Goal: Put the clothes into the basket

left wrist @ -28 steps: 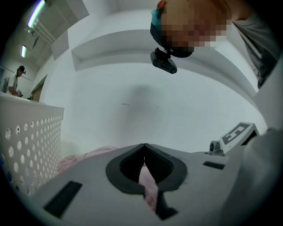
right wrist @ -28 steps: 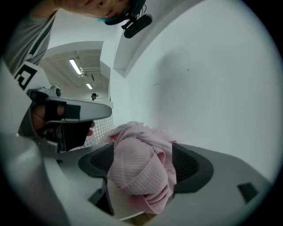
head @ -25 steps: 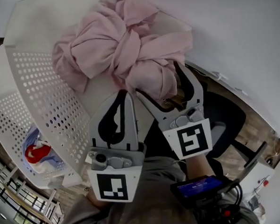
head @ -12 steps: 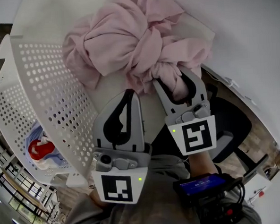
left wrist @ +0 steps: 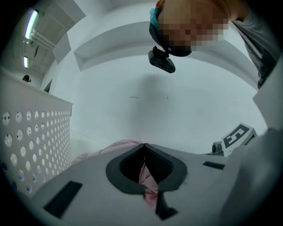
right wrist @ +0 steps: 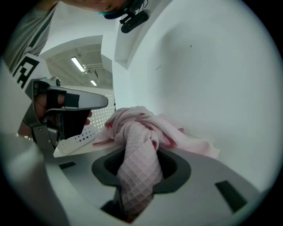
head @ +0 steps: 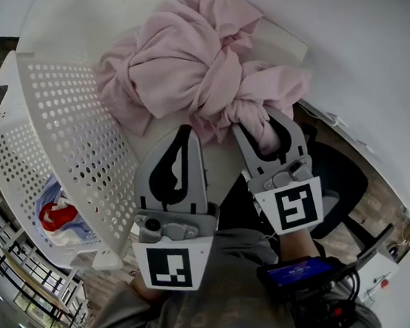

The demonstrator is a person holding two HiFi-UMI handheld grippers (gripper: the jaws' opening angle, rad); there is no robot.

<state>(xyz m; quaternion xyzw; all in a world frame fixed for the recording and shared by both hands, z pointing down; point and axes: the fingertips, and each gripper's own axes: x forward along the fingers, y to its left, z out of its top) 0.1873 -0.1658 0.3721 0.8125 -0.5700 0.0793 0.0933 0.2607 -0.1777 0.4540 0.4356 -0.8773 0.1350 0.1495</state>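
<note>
Step in hand: probably fixing a two-handed hold on the pink garment (head: 185, 64) before it is carried to the basket (head: 71, 133).
Doing it well: let the right gripper (head: 258, 122) finish clamping the thick twist before any lift. Then raise both grippers together, high enough for trailing folds to clear the basket's near wall, and swing left. Loose cloth could drag on the rim or slip from the thinner pinch.
Right gripper: its jaws have just been closing and now stand partly apart. They squeeze a thick rope of waffle-textured pink cloth that fills the gap between them.
Left gripper (head: 184, 132): jaws pressed together, with what looks like a thin strip of pink cloth nipped between them at the heap's near edge.
Garment: a crumpled heap on the white table (head: 281, 44), directly ahead of both grippers and touching their tips.
Basket: white and perforated, just to the left of the left gripper. A red and blue item (head: 56, 221) already lies inside.
</note>
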